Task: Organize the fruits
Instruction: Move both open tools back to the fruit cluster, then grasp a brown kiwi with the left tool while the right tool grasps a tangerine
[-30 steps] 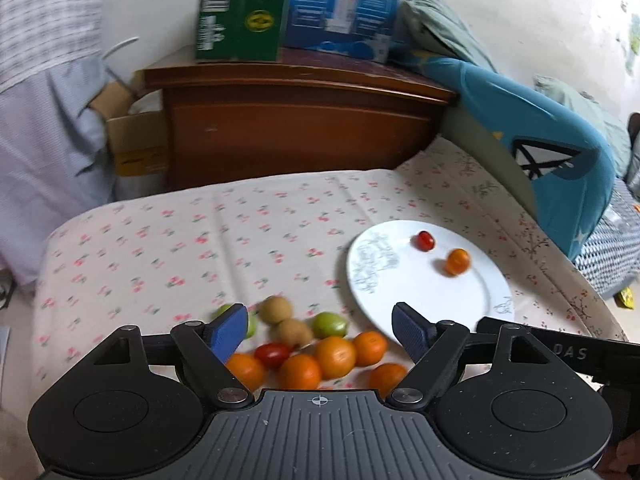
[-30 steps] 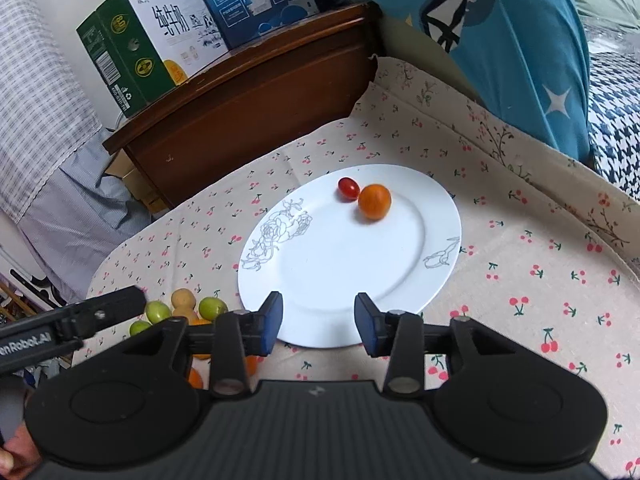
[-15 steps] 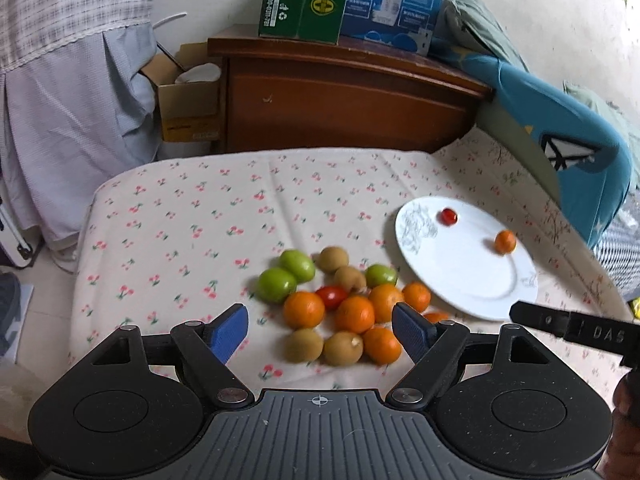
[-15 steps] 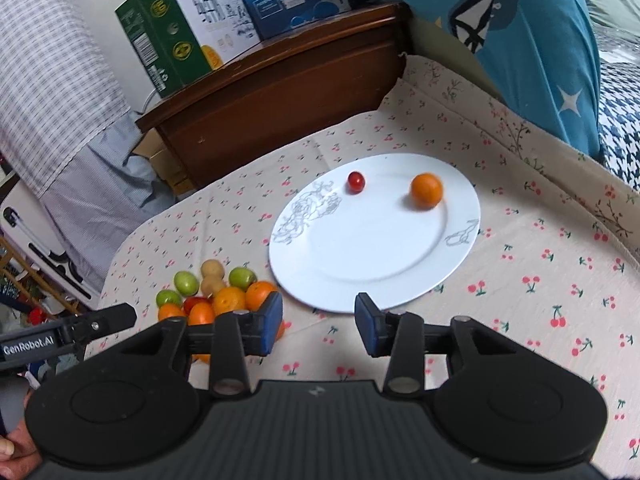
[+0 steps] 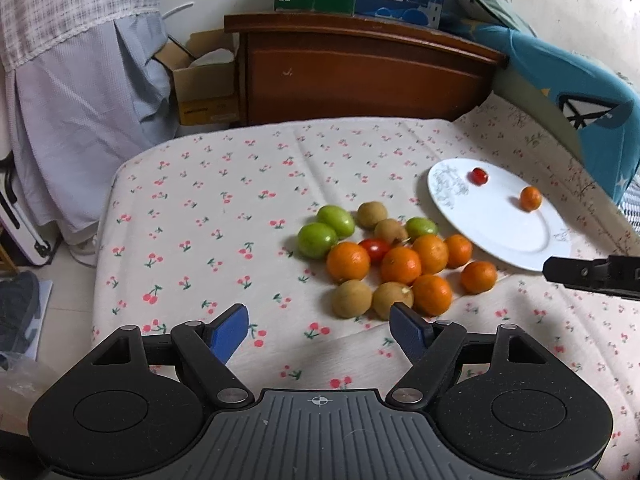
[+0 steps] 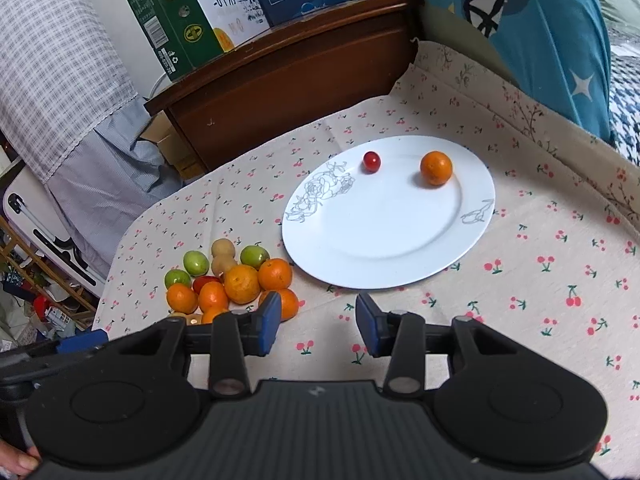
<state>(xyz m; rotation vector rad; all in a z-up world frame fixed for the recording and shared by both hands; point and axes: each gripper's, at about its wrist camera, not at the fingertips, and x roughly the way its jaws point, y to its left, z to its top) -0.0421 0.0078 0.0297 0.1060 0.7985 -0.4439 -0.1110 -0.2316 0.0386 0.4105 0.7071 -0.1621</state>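
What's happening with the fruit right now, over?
Both grippers, left and right, open and empty. Plate holds one tomato, one orange. Fruit pile waiting. Nothing blocking.

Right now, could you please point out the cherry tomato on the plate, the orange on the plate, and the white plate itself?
cherry tomato (image 6: 371, 161), right wrist view, centre of its red skin.
orange (image 6: 436, 168), right wrist view, middle of its peel.
white plate (image 6: 384, 236), right wrist view, bare centre.
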